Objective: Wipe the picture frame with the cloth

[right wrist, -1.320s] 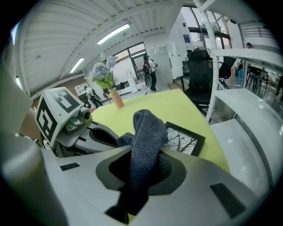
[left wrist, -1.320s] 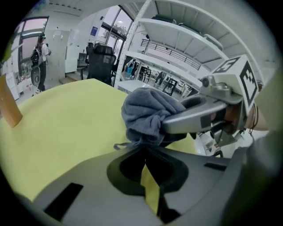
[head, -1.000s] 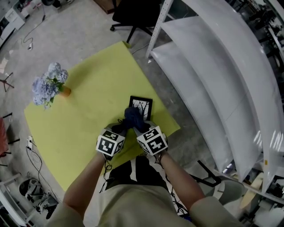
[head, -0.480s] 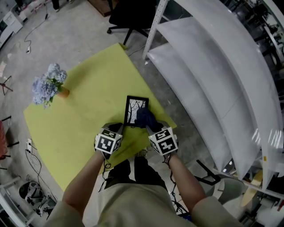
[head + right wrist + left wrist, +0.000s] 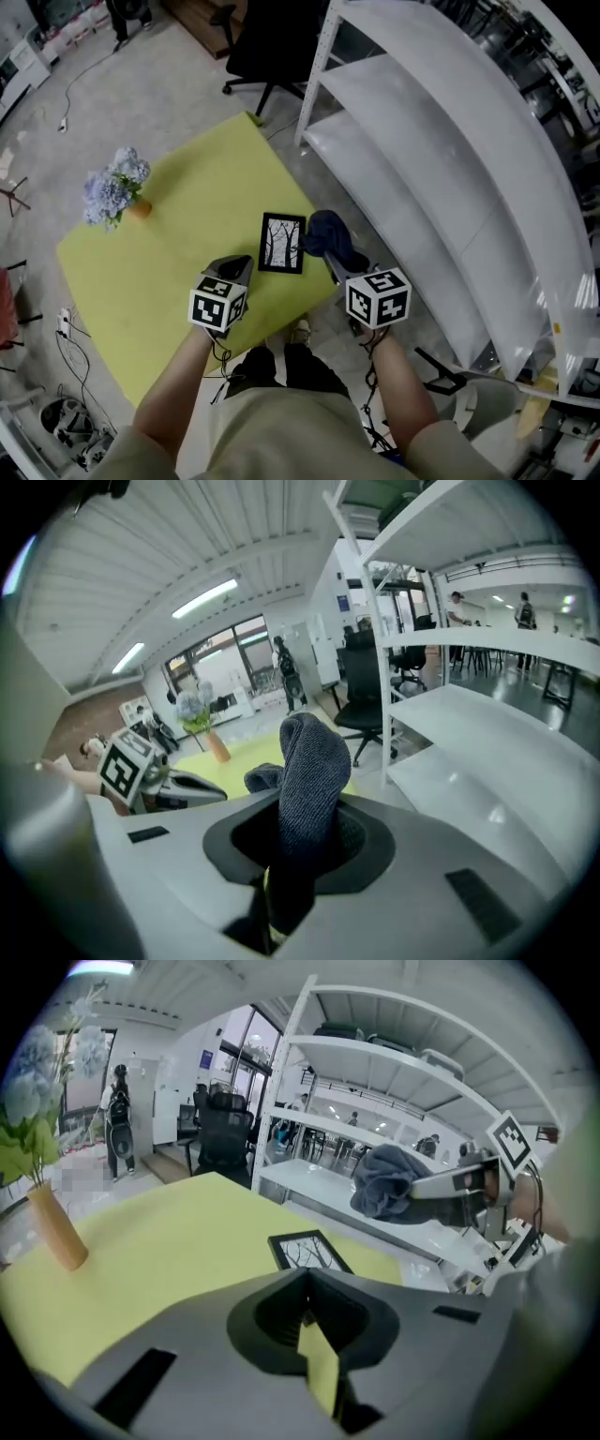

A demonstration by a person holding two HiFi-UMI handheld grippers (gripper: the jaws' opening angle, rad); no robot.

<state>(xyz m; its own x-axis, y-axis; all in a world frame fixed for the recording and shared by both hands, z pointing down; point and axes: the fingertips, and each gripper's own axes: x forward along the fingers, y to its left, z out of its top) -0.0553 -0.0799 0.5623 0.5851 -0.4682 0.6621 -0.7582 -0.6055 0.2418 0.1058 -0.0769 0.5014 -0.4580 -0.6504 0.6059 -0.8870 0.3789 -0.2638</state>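
A small black picture frame (image 5: 282, 243) with a tree print lies flat on the yellow table (image 5: 187, 216), near its right corner. In the left gripper view the frame (image 5: 309, 1251) lies just beyond the jaws. My right gripper (image 5: 332, 259) is shut on a dark blue cloth (image 5: 324, 237), held in the air just right of the frame, over the table's edge. The cloth (image 5: 309, 761) stands up out of the jaws in the right gripper view. My left gripper (image 5: 238, 269) hovers left of the frame's near end, jaws together, holding nothing.
A vase of blue flowers (image 5: 115, 185) stands at the table's far left. A white shelf unit (image 5: 422, 141) runs close along the right side. A black office chair (image 5: 272, 37) is beyond the table. The table's near edge is by my legs.
My right gripper has carried the cloth off the frame, up and to the right. The whole frame now shows. My left gripper has drawn back a little to the left.
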